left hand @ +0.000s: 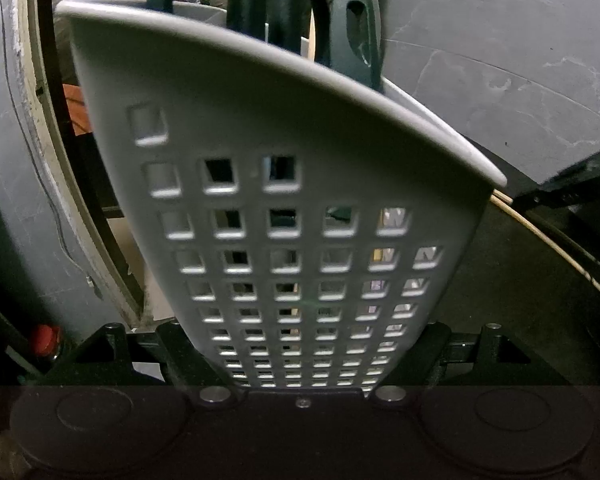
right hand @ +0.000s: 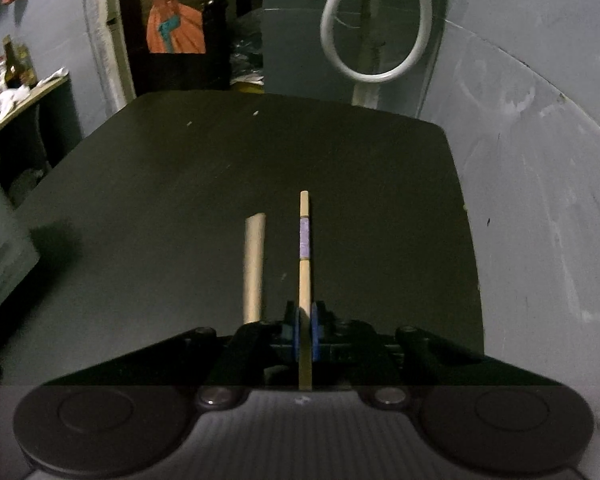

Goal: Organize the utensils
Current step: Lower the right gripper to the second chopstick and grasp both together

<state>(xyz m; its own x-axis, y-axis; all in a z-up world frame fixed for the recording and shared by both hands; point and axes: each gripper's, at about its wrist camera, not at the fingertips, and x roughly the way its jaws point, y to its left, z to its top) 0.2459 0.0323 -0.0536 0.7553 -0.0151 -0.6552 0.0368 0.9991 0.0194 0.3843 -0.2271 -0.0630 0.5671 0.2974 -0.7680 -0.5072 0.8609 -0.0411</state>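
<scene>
Right wrist: right gripper (right hand: 305, 330) pinched tight on chopstick (right hand: 305, 240), most of it sticking out ahead of jaws; wooden stick (right hand: 254, 268) just left. Off-centre pinch, may pivot. Left gripper (left hand: 300, 376) clamps utensil holder (left hand: 260, 128).

Right gripper (right hand: 305, 334): black body, blue pads (right hand: 315, 334), two silver screws below pads. Left gripper (left hand: 300, 368): black, same silver screws.

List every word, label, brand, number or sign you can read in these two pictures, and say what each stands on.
None can be read.
Chopstick in the right claw: purple band, any marks too blurred.
Bottles on the far shelf: labels too small.
Grey utensil basket: no text.
</scene>
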